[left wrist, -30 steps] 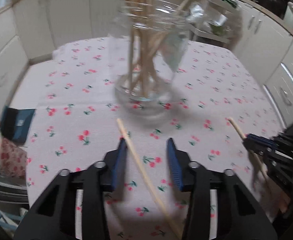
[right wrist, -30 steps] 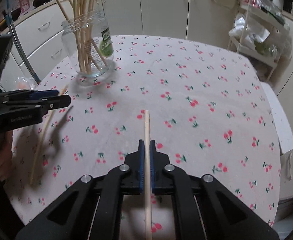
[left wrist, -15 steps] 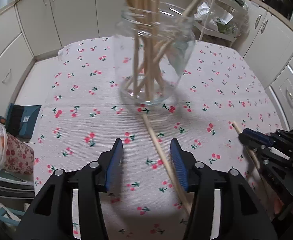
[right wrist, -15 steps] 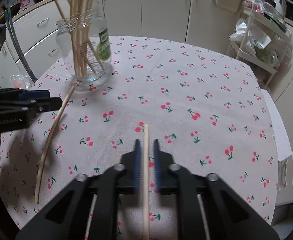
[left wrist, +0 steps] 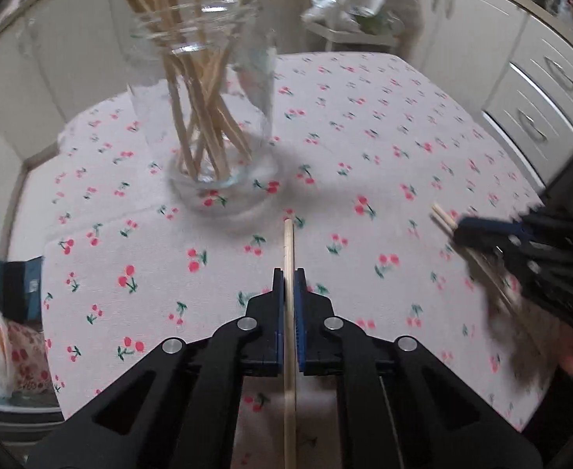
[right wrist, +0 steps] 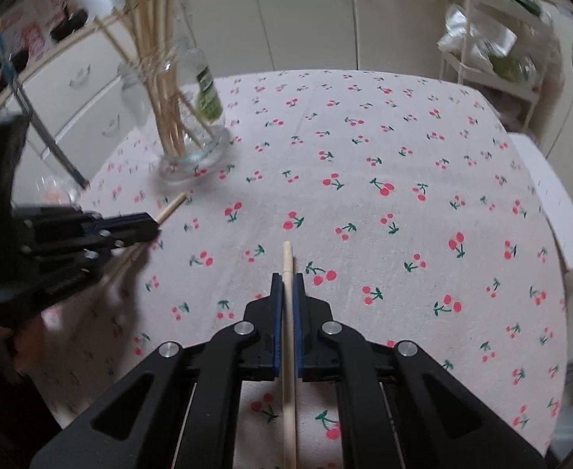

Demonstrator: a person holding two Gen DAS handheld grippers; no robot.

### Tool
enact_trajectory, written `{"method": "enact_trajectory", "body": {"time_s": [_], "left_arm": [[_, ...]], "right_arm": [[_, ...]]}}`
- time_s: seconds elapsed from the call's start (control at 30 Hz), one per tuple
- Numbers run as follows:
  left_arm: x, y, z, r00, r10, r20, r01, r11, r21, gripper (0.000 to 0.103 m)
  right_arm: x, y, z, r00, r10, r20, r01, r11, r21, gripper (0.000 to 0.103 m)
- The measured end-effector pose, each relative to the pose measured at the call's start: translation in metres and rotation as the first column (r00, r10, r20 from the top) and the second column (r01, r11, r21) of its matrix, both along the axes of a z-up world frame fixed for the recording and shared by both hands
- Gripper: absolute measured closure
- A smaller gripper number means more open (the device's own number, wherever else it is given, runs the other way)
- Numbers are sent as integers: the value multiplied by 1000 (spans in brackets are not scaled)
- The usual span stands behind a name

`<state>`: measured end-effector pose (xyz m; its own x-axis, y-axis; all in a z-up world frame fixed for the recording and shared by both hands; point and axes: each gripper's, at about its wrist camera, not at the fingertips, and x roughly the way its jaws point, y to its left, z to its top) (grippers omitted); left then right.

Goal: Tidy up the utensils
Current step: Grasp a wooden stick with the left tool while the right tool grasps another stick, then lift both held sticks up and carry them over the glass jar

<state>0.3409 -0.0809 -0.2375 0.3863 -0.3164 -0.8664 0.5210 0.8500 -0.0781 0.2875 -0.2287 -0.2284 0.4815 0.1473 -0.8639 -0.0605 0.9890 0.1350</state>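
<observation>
We see two hand-held grippers working over a surface [left wrist: 423, 125] covered in a cherry-print cloth. In the left wrist view, the left hand-held gripper [left wrist: 289, 273] has its blue-padded fingers pressed in on a wooden stick [left wrist: 288, 246] that runs straight between them, its tip pointing toward a glass jar [left wrist: 208, 117] just ahead. That jar stands upright on the cloth and holds a loose bundle of similar sticks [left wrist: 196, 109] fanned out above its rim. At the right edge of the same view we see the right hand-held gripper [left wrist: 458, 230], motion-blurred, with the ends of a stick poking out past its tips. In the right wrist view, the right hand-held gripper [right wrist: 287, 277] pinches its own stick [right wrist: 287, 269], the shaft lined up along the fingers and its tip over the cloth. The jar [right wrist: 192, 133], carrying a green label, sits to the far left there, with the left hand-held gripper [right wrist: 153, 226] low beside it and a stick end showing beyond its tips. White kitchen cabinets [right wrist: 309, 15] ring the room behind.
</observation>
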Motion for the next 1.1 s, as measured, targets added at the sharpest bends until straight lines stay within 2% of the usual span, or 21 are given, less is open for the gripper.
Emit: {"method": "enact_trajectory", "body": {"time_s": [0.1, 0.13, 0.17, 0.2, 0.23, 0.27, 0.3, 0.33, 0.37, 0.43, 0.47, 0.5, 0.53, 0.57, 0.63, 0.7, 0.8, 0.87, 0.93, 1.0, 1.1], "left_arm": [[1, 6, 1, 1000, 16, -13, -16, 1000, 14, 98], [2, 7, 1, 1000, 27, -15, -26, 999, 21, 97], [3, 6, 1, 999, 33, -15, -33, 999, 25, 96], [3, 5, 2, 999, 37, -15, -36, 999, 29, 94], [3, 3, 2, 999, 39, -8, -39, 998, 41, 87], [3, 1, 2, 999, 43, 2, -43, 997, 59, 72], [3, -3, 1, 999, 51, 20, -52, 994, 91, 63], [2, -7, -1, 998, 60, 34, -64, 991, 120, 52], [2, -9, -2, 997, 63, 41, -67, 990, 125, 51], [3, -11, -2, 996, 76, 45, -81, 989, 122, 55], [3, -12, -1, 997, 75, 33, -78, 992, 103, 73], [1, -13, 0, 996, 79, 34, -82, 992, 100, 87], [1, -14, 1, 996, 83, 36, -86, 990, 109, 98], [-1, -15, 1, 995, 88, 37, -92, 990, 108, 98], [-4, -10, 4, 994, 108, 31, -110, 992, 69, 98], [-9, 3, 15, 988, 150, 23, -149, 989, -5, 98], [-19, 29, 46, 978, 204, 42, -195, 968, -158, 98], [-26, 43, 71, 970, 232, 74, -208, 947, -245, 98], [-31, 57, 101, 955, 272, 119, -221, 918, -330, 98], [-33, 64, 126, 940, 306, 154, -225, 890, -397, 98], [-32, 70, 157, 915, 349, 203, -217, 849, -481, 98]], "right_arm": [[4, -1, -1, 1000, 17, -12, -17, 1000, -25, 91], [5, -1, -1, 1000, 26, -16, -27, 999, -29, 79], [6, 1, -1, 999, 39, -15, -39, 999, -36, 72], [6, 2, -1, 999, 51, -18, -52, 997, -53, 72], [6, 4, -4, 998, 65, -24, -67, 995, -68, 72], [6, 7, -4, 996, 85, -19, -87, 992, -95, 72], [5, 10, -4, 994, 104, -15, -105, 988, -111, 73], [5, 11, -5, 993, 115, -15, -116, 988, -107, 79], [4, 13, -5, 992, 123, -13, -124, 986, -112, 89], [4, 16, -5, 992, 123, -2, -122, 985, -120, 97], [4, 16, -5, 994, 108, 2, -107, 988, -110, 97], [4, 13, -5, 996, 87, 2, -87, 992, -88, 97], [4, 7, -5, 999, 52, -3, -52, 998, -29, 97], [4, 1, -5, 1000, 23, -13, -23, 999, 36, 97], [0, -12, -2, 999, -44, -19, 47, 983, 176, 97], [-9, -28, 6, 992, -123, 0, 116, 936, 333, 97], [-25, -42, 27, 969, -236, 71, 180, 874, 450, 97], [-33, -42, 46, 950, -282, 137, 185, 857, 481, 97], [-41, -39, 74, 918, -317, 238, 168, 855, 490, 97], [-49, -36, 101, 877, -345, 335, 144, 853, 501, 97], [-59, -28, 141, 792, -396, 465, 129, 853, 506, 97]]}}
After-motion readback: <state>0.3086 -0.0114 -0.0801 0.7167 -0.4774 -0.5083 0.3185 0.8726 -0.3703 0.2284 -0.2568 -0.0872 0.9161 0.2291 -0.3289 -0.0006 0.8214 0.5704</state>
